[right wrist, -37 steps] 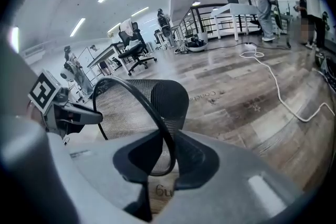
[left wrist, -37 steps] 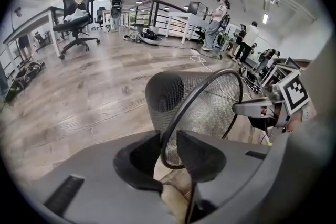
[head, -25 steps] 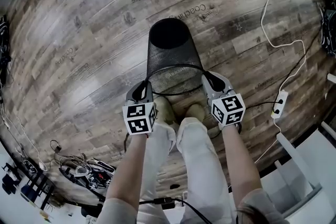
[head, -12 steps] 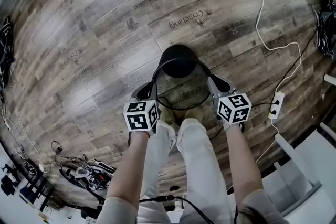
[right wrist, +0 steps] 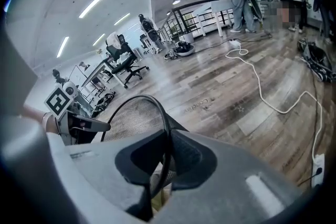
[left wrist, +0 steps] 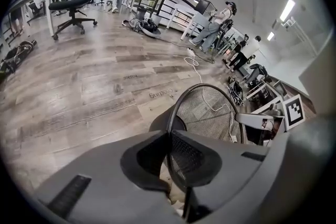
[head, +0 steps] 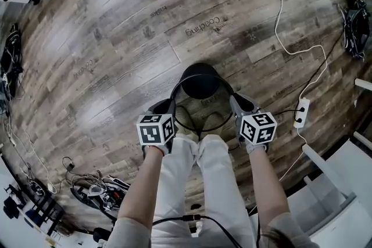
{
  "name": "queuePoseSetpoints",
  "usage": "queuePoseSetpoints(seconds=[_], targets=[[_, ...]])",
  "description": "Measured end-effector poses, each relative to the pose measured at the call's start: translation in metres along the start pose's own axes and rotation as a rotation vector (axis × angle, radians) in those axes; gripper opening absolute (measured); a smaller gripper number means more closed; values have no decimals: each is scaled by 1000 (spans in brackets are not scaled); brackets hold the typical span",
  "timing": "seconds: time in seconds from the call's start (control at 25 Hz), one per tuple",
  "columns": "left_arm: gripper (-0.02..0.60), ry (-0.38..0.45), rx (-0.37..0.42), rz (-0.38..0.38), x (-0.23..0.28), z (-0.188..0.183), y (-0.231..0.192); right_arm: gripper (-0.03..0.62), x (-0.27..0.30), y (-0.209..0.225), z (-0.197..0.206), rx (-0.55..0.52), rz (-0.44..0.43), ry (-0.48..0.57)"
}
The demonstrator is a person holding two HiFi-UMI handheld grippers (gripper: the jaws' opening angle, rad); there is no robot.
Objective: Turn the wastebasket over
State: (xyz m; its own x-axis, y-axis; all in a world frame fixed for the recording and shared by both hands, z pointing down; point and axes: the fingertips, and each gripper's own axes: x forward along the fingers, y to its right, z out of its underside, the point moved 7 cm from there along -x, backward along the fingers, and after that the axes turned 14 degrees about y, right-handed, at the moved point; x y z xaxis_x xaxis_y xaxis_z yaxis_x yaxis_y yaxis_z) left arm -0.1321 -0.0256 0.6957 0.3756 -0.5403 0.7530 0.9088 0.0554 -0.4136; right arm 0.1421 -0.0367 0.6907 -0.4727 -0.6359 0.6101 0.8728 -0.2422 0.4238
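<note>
Pinching the thin wire rim (left wrist: 178, 105) of the wastebasket (head: 200, 83) with the left tongs (head: 165, 106), jaws almost together on it. Gripping the opposite side of the same rim with the right tongs (head: 239, 103), jaws just now closing in on the wire. Holding the mesh wastebasket between the two, just in front of the legs (head: 197, 183) and over the wooden floor (head: 116, 38), mouth facing up, dark bottom showing through it (seemingly lifted clear, hard to confirm from above).

Judging the flip itself as not yet done, and risking most at the rim: round wire turning or sliding inside such a narrow pinch, letting one side drop and the wastebasket swing off the other. Rolling the two wrists unevenly, possibly twisting the rim or wrenching it free. Swinging the bottom back toward the legs, likely knocking against them. Setting it down crooked, probably tipping it onto its side and rolling toward the white cable (head: 279, 9), well off to the right.
</note>
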Motion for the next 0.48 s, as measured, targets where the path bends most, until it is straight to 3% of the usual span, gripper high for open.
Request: queuePoseSetpoints(seconds=[0.48], targets=[[21, -15, -26, 54, -70, -47, 49, 34, -72, -33, -66, 23, 12, 47]])
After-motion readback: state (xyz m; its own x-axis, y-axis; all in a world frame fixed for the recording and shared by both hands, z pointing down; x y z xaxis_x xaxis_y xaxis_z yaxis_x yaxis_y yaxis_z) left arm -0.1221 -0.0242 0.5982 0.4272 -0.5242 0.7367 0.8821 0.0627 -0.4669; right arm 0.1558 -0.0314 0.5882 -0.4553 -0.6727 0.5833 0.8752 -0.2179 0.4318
